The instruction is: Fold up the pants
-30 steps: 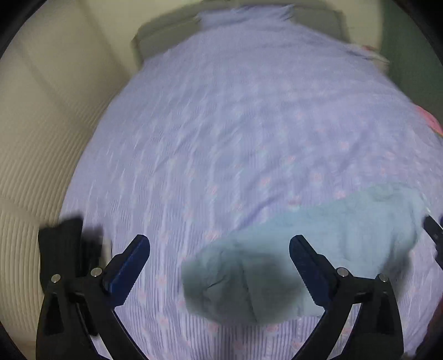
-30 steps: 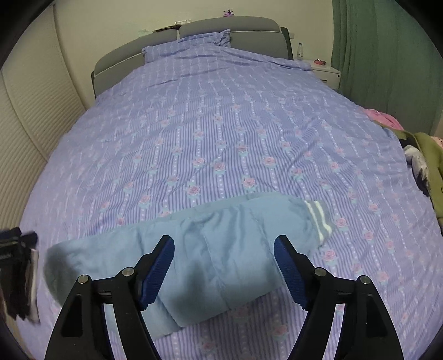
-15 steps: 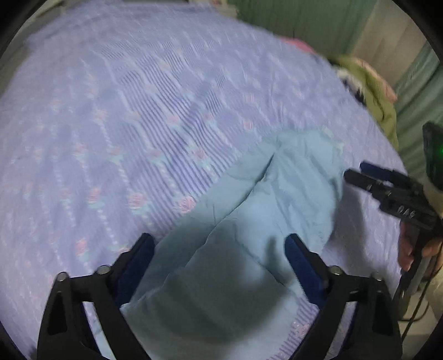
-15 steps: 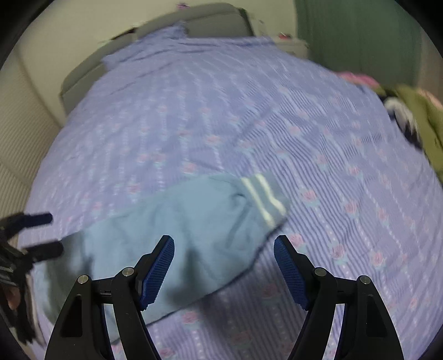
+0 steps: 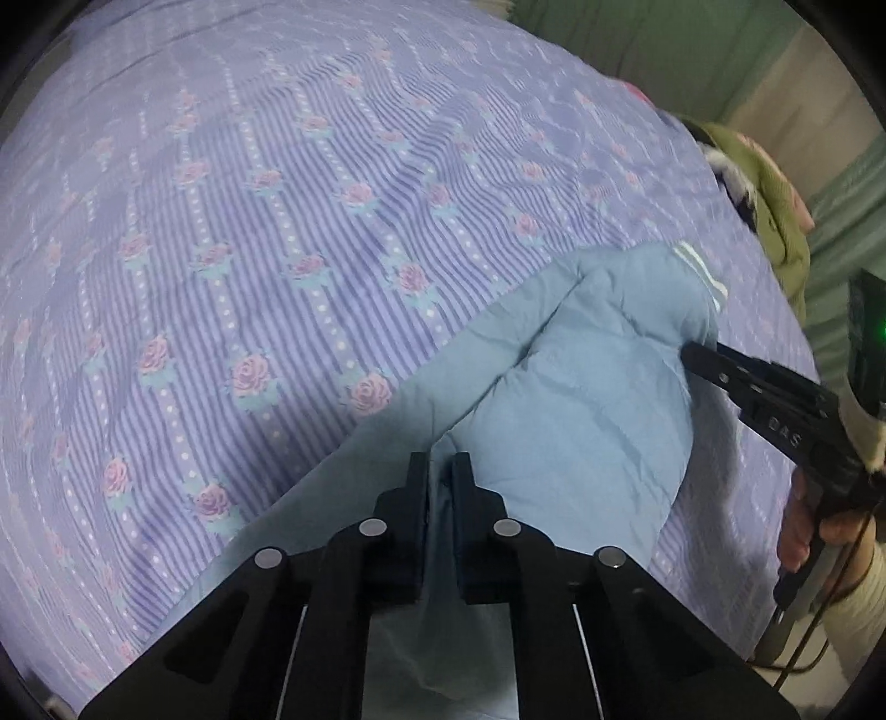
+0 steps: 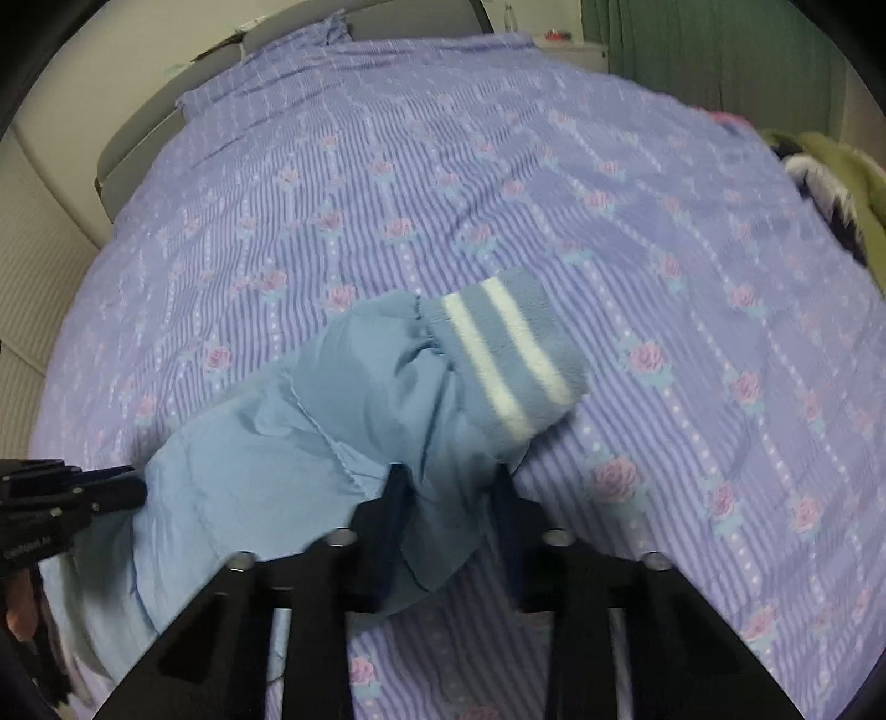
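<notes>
Light blue pants [image 5: 581, 399] lie folded lengthwise across the purple flowered bedspread [image 5: 249, 221]. Their cuff has two white stripes [image 6: 498, 354]. My left gripper [image 5: 440, 471] is shut on a fold of the pants [image 6: 266, 471] at their near end. My right gripper [image 6: 448, 482] is closed on the cloth just below the striped cuff, with fabric bunched between its jaws. In the left wrist view the right gripper [image 5: 692, 354] shows at the pants' far edge; in the right wrist view the left gripper [image 6: 133, 487] shows at the left.
The bedspread [image 6: 443, 166] covers the whole bed. A grey headboard [image 6: 138, 149] stands at the back. A pile of green and dark clothes [image 5: 758, 188] lies at the bed's right edge, also in the right wrist view [image 6: 830, 183]. Green curtains [image 6: 709, 50] hang behind.
Both grippers were open above the pants. Both have moved down onto the pants and closed on the cloth, the left at the near end, the right by the striped cuff.
</notes>
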